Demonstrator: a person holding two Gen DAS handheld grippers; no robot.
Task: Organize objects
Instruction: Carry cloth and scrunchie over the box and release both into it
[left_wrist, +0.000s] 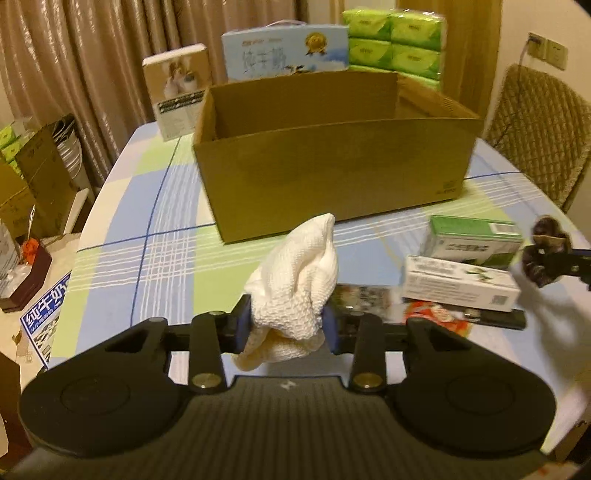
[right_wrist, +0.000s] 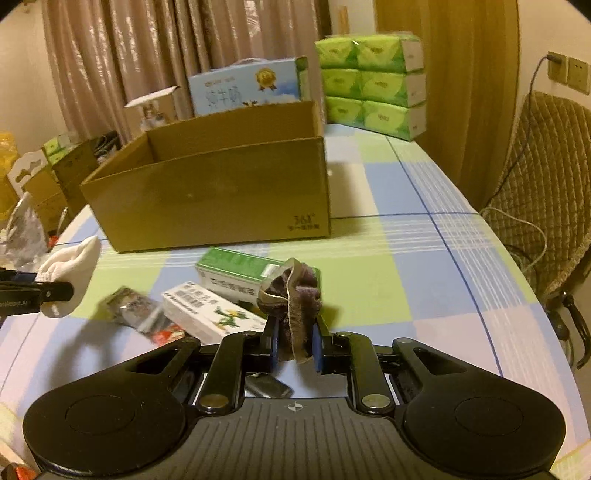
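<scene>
My left gripper is shut on a white cloth and holds it above the table, in front of the open cardboard box. My right gripper is shut on a dark brown-purple cloth, also above the table, right of the left one. The right gripper's cloth shows in the left wrist view; the white cloth shows in the right wrist view. On the table lie a green-white carton, a white carton and a dark packet. The box looks empty.
Behind the box stand a blue milk case, a small white-brown box and stacked green tissue packs. A quilted chair with a cable is at the table's right. Cardboard boxes sit on the floor at left.
</scene>
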